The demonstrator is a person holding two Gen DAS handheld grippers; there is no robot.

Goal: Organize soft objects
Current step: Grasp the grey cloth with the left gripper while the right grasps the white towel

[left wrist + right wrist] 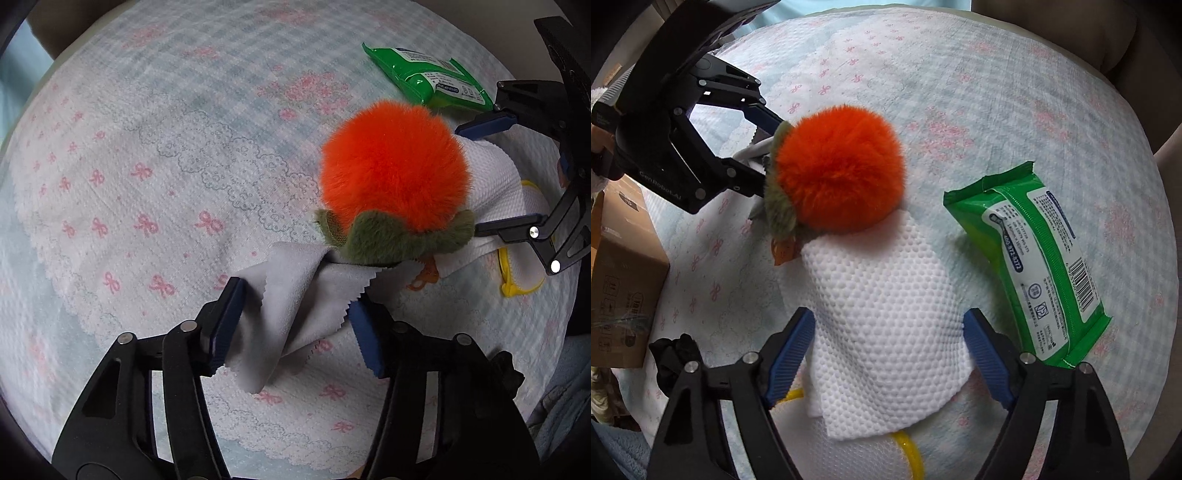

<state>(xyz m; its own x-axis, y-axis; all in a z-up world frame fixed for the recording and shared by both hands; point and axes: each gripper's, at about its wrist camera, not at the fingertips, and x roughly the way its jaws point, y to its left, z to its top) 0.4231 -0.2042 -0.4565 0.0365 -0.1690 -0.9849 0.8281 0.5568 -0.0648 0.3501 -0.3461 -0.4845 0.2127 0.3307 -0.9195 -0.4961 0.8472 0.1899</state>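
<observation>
An orange plush persimmon [395, 166] with a green furry calyx [391, 236] lies near the middle of a round worktop covered by a pale blue checked cloth with pink bows [147, 155]. The toy rests partly on two cloths. A grey microfibre cloth with pinked edges [280, 306] is tucked under its calyx end and runs crumpled toward the left gripper [295, 325]. A white dimpled wipe cloth [882, 314] lies under the toy's other side and spreads toward the right gripper [888, 354].

The left gripper's blue-padded fingers [227, 325] are spread, one on each side of the grey cloth; the left pad touches the fabric, while the other stands at its zigzag edge, so the cloth sits between them without being pinched. The right gripper's fingers [790, 354] are likewise spread, straddling the white cloth at its two edges, with no squeeze visible.

A small orange tag [783, 251] pokes out beside the calyx. A yellow plastic ring [908, 450] shows from under the white cloth's near edge. A green pack of wet wipes [1034, 258] lies flat on the cloth just beside the white cloth, apart from the toy. At the worktop's edge in the right wrist view stand a brown cardboard box [620, 277] and a bunched black fabric item [674, 358].
</observation>
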